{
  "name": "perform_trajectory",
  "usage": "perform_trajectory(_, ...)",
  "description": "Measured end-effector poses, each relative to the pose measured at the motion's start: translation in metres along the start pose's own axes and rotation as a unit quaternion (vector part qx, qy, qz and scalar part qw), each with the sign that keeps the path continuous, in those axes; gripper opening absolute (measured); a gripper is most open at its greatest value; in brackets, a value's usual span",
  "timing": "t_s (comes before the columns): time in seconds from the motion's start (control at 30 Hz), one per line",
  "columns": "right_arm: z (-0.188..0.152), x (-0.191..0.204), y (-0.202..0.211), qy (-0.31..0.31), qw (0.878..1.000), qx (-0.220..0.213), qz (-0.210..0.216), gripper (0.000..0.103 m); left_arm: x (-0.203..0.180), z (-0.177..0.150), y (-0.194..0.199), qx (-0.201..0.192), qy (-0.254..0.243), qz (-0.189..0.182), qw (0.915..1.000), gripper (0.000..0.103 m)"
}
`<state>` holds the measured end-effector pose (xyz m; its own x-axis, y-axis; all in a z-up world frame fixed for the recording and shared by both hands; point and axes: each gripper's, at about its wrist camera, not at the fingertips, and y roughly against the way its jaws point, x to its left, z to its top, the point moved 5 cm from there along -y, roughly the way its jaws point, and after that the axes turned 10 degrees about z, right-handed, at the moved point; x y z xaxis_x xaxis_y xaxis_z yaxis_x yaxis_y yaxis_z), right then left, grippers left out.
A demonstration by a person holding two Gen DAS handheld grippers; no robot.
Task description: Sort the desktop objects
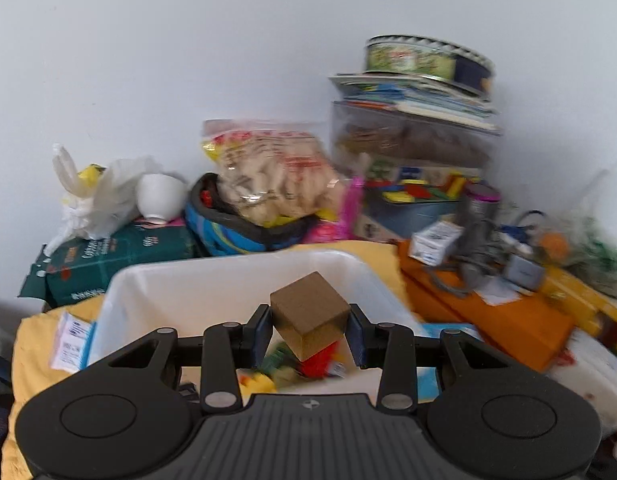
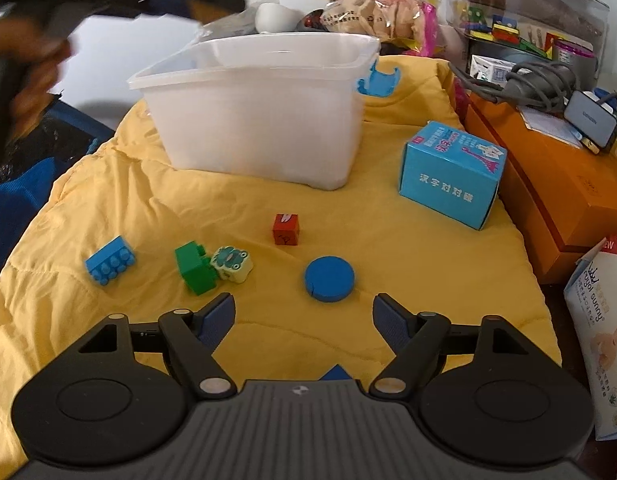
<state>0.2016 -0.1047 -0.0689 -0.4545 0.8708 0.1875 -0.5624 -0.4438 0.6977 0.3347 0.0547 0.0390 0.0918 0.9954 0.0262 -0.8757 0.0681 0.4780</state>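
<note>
Gripping a brown cube (image 1: 309,314) above the white bin (image 1: 148,280), the left claw (image 1: 310,330) is clamping; the right claw (image 2: 304,320) is hanging apart over a blue disc (image 2: 329,278).

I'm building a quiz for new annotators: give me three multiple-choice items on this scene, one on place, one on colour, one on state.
1. The brown cube is: A between the left gripper's pads, above the white bin; B on the yellow cloth; C on the light blue box.
2. The round disc is: A red; B blue; C green.
3. The right gripper is: A shut on the disc; B open, empty; C holding a brick.
Answers: 1 A, pads press its sides; 2 B, plainly blue; 3 B, fingers spread, nothing between.
</note>
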Motion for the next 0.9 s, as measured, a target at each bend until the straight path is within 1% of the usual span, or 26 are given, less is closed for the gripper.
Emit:
perform_trajectory(0.07,-0.003,0.002,0.0,-0.001,1.0,0.004,0.002,0.08,-0.002,0.0,-0.018,0.01,-0.008,0.018,0.9998,0.043)
perform_trajectory(0.1,-0.005,0.002,0.0,-0.002,1.0,0.008,0.004,0.08,0.0,-0.004,-0.026,0.031,-0.003,0.023,0.9993,0.043)
perform_trajectory(0.13,-0.006,0.003,0.0,-0.004,1.0,0.01,0.004,0.08,0.004,-0.009,-0.028,0.053,0.009,0.017,0.9984,0.043)
perform_trajectory(0.17,-0.008,0.003,0.0,-0.005,1.0,0.011,0.005,0.08,0.004,-0.013,-0.028,0.06,0.017,0.009,0.998,0.045)
perform_trajectory(0.23,-0.01,0.004,0.001,-0.005,1.0,0.012,0.006,0.082,0.002,-0.019,-0.018,0.048,0.007,0.008,0.9988,0.053)
perform_trajectory(0.27,-0.01,0.005,0.002,-0.005,1.0,0.011,0.006,0.084,0.0,-0.021,-0.012,0.044,-0.001,0.011,0.9989,0.059)
perform_trajectory(0.3,-0.011,0.005,0.002,-0.005,1.0,0.01,0.006,0.086,-0.001,-0.023,-0.006,0.043,-0.004,0.013,0.999,0.06)
perform_trajectory(0.37,-0.012,0.004,0.001,-0.007,1.0,0.012,0.009,0.086,-0.001,-0.028,0.008,0.041,-0.001,0.01,0.9991,0.062)
perform_trajectory(0.4,-0.012,0.004,0.001,-0.008,1.0,0.013,0.011,0.087,-0.001,-0.032,0.015,0.042,0.001,0.009,0.9991,0.065)
perform_trajectory(0.47,-0.011,0.006,0.001,-0.006,1.0,0.01,0.014,0.089,-0.002,-0.043,0.028,0.052,0.001,0.024,0.9983,0.07)
perform_trajectory(0.6,-0.011,0.012,0.003,0.011,1.0,0.007,0.022,0.091,-0.005,-0.079,0.052,0.087,-0.012,0.032,0.9956,0.071)
perform_trajectory(0.63,-0.012,0.013,0.003,0.013,1.0,0.007,0.024,0.092,-0.008,-0.091,0.059,0.096,-0.024,0.032,0.9945,0.071)
perform_trajectory(0.7,-0.014,0.016,0.002,0.017,0.999,0.009,0.028,0.092,-0.013,-0.112,0.07,0.108,-0.05,0.047,0.9918,0.071)
perform_trajectory(0.77,-0.016,0.018,0.001,0.017,0.999,0.013,0.033,0.092,-0.016,-0.13,0.082,0.111,-0.068,0.058,0.9898,0.071)
perform_trajectory(0.83,-0.017,0.021,0.001,0.019,0.999,0.015,0.038,0.092,-0.017,-0.145,0.092,0.116,-0.07,0.057,0.9891,0.071)
perform_trajectory(0.9,-0.019,0.026,0.002,0.029,0.998,0.018,0.044,0.092,-0.014,-0.156,0.097,0.129,-0.059,0.058,0.9882,0.071)
